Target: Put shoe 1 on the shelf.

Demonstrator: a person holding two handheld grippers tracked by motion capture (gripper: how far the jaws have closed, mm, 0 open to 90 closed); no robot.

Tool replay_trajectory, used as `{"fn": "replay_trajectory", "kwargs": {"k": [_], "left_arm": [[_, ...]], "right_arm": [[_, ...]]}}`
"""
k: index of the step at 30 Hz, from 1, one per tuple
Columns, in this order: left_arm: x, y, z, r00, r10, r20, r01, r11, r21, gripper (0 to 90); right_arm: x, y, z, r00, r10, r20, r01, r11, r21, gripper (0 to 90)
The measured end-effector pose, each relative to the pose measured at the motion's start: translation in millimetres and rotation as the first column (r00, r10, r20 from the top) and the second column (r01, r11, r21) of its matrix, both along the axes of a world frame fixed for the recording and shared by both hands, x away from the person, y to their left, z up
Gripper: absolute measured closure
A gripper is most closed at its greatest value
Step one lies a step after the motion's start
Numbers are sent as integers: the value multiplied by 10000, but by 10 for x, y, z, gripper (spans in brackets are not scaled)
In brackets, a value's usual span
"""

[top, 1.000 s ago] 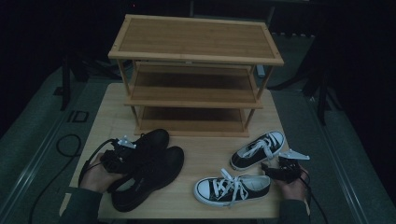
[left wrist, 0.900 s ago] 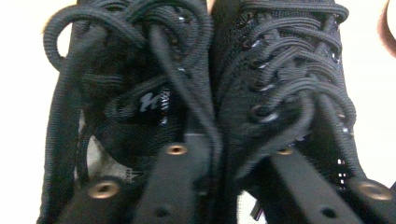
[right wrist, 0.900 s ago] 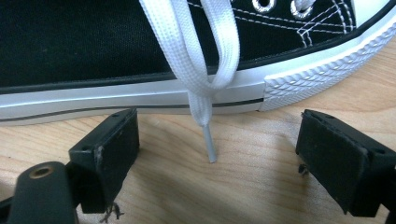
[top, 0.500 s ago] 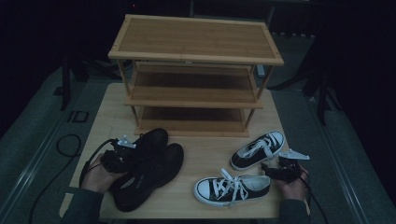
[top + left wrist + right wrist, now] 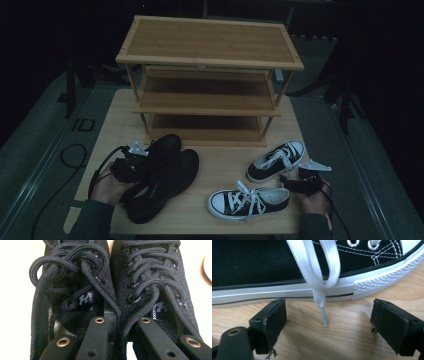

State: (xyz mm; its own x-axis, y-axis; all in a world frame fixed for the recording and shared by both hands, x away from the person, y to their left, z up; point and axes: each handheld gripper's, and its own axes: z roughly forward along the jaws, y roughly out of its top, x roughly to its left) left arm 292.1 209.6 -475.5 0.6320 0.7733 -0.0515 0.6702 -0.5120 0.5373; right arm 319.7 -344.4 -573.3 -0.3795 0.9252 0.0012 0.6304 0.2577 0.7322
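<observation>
A pair of black lace-up shoes (image 5: 160,180) lies side by side at the table's front left. My left gripper (image 5: 140,162) reaches in from the heel end with one jaw inside each shoe. Its jaws have just been closing and now pinch the two adjoining inner walls (image 5: 117,312) of the black shoes (image 5: 75,290), left gripper (image 5: 122,320). Two black-and-white sneakers (image 5: 250,202) (image 5: 275,160) lie at the front right. My right gripper (image 5: 300,182) rests on the table beside them, open. In the right gripper view, a white lace tip (image 5: 324,320) hangs from a sneaker (image 5: 262,265) between the right gripper's (image 5: 332,325) spread pads.
A three-tier wooden shoe rack (image 5: 210,75) stands at the back of the light wooden table (image 5: 220,165), its shelves bare. A black cable (image 5: 75,150) loops off the table's left side. Dark floor surrounds the table.
</observation>
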Motion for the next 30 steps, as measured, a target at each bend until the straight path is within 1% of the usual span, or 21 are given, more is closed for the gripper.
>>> {"fn": "replay_trajectory", "kwargs": {"k": [3,12,17,20,25,27,28,30], "left_arm": [[8,-28,34,10000,-62,49,62,10000,29,855],[81,-134,71,9999,34,128,-33,10000,-16,855],[116,-192,87,9999,-5,163,5,10000,42,855],[138,-229,93,9997,11,255,-14,9999,136,854],[207,-294,96,9995,156,271,-162,9996,224,854],[207,-294,96,9995,156,271,-162,9996,224,854],[236,-321,101,9995,200,263,-207,9995,240,854],[262,-345,106,9993,253,290,-258,9995,178,854]], "right_arm": [[0,0,0,10000,-5,-4,5,10000,1,134],[0,0,0,10000,0,-1,0,10000,0,134],[0,0,0,10000,-1,0,1,10000,0,133],[0,0,0,10000,-3,-4,3,10000,2,134],[0,0,0,10000,1,1,-1,10000,0,133],[0,0,0,10000,-3,-3,3,10000,1,133],[0,0,0,10000,-3,-3,3,10000,1,134],[0,0,0,10000,-1,0,1,10000,2,133]]}}
